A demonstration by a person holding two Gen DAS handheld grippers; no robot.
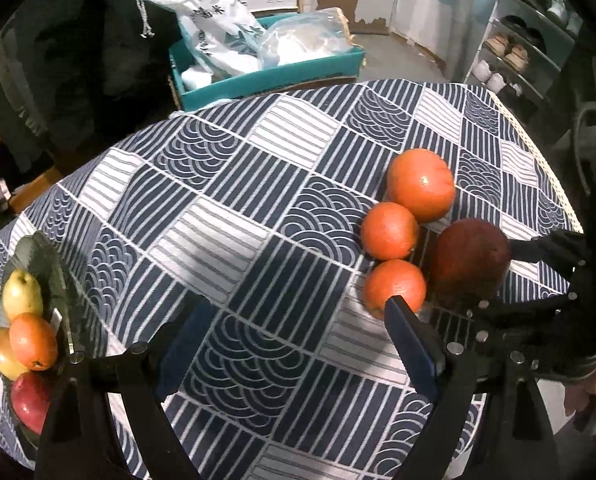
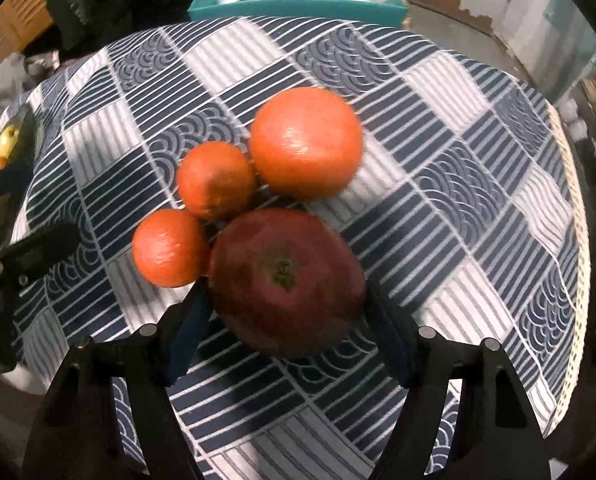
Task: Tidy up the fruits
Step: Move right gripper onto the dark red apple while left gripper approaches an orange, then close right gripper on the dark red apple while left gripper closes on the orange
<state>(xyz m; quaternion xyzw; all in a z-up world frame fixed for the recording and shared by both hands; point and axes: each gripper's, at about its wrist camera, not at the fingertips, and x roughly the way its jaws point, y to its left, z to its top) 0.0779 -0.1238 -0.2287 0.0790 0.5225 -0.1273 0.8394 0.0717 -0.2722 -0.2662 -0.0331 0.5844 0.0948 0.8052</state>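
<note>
On the tablecloth | right hand-held gripper seemingly clasps red mango (blurred) | left hand-held gripper released

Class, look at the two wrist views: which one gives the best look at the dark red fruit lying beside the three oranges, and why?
The right wrist view: the dark red fruit fills the middle, stem end visible, between the right gripper's fingers. The left wrist view shows the same fruit smaller, off to the right and shadowed, behind the oranges.

Both claws are matte black frames with silver round screw heads and dark blue pads: the left claw, the right claw. A black cable loops nearby.
</note>
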